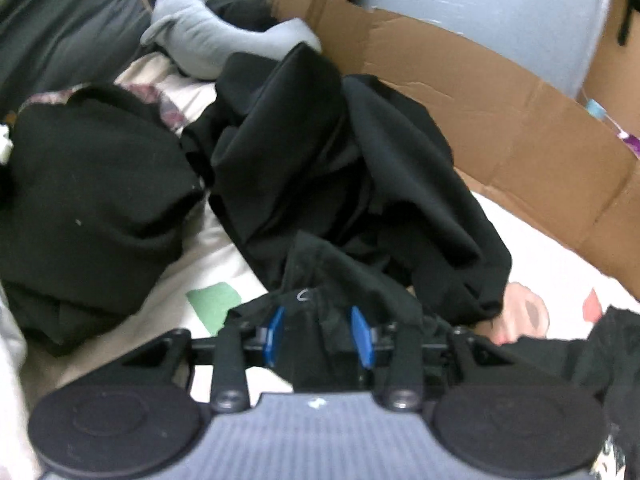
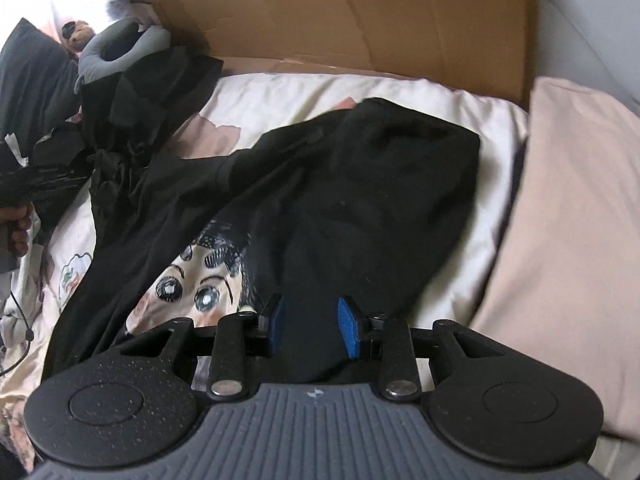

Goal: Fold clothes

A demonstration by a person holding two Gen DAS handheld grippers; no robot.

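Note:
In the left wrist view my left gripper (image 1: 319, 334) is shut on a bunched edge of a black garment (image 1: 320, 272), which fills the gap between the blue pads (image 1: 276, 334). In the right wrist view my right gripper (image 2: 313, 326) is shut on another part of the same black garment (image 2: 360, 184). From there the cloth spreads across the printed bed sheet (image 2: 280, 96) and trails left towards a person's hand (image 2: 18, 232) at the frame edge. Both grippers point steeply down at the bed.
A heap of black cloth (image 1: 300, 140) and a folded dark pile (image 1: 88, 200) lie beyond the left gripper. Flattened cardboard (image 1: 500, 120) lines the far side. A grey neck pillow (image 1: 208, 36) sits behind the heap, and a pink pillow (image 2: 560, 220) lies on the right.

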